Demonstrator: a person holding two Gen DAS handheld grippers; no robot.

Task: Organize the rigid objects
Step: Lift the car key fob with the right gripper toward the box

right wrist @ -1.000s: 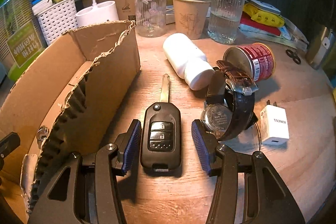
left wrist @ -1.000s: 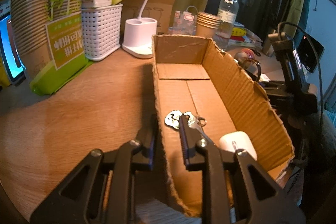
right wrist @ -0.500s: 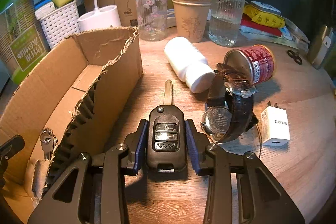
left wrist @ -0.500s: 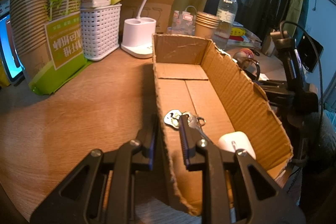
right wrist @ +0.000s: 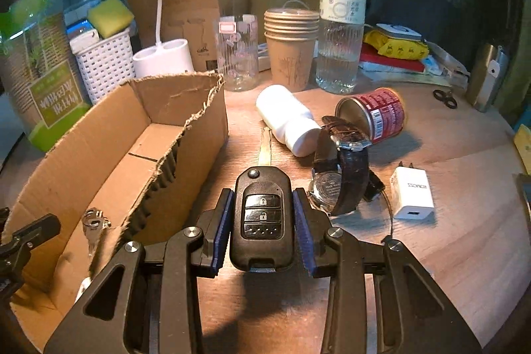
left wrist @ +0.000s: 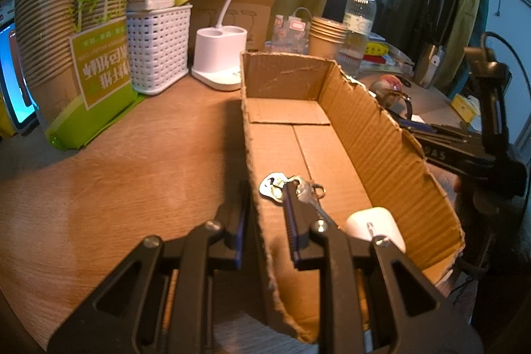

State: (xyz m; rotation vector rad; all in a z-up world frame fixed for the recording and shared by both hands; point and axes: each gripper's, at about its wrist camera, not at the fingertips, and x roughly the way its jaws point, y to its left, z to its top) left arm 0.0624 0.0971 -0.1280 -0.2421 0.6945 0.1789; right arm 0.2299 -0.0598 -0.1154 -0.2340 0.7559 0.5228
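Observation:
My right gripper (right wrist: 264, 193) is shut on a black car key fob (right wrist: 262, 221), whose metal blade points away from me just above the wooden table (right wrist: 464, 254). To the left stands the open cardboard box (right wrist: 99, 135). My left gripper (left wrist: 264, 214) is shut on the box's left wall (left wrist: 257, 188), one finger outside and one inside. In the box lie a bunch of keys (left wrist: 292, 188) and a white earbud case (left wrist: 375, 221). A brown-strapped watch (right wrist: 345, 175), a white bottle (right wrist: 288, 121), a red can (right wrist: 375, 115) and a white charger (right wrist: 411, 193) lie to the right of the fob.
Along the back stand a white basket (left wrist: 159, 48), a lamp base (left wrist: 219, 55), a glass (right wrist: 237, 52), stacked paper cups (right wrist: 292, 48) and a water bottle (right wrist: 341, 22). A green pack of cups (left wrist: 73, 38) is at the far left. Scissors (right wrist: 444, 98) lie at the far right.
The right jaws closed from either side onto the key fob and then carried it slightly up and forward. The left gripper and the box stayed as they were.

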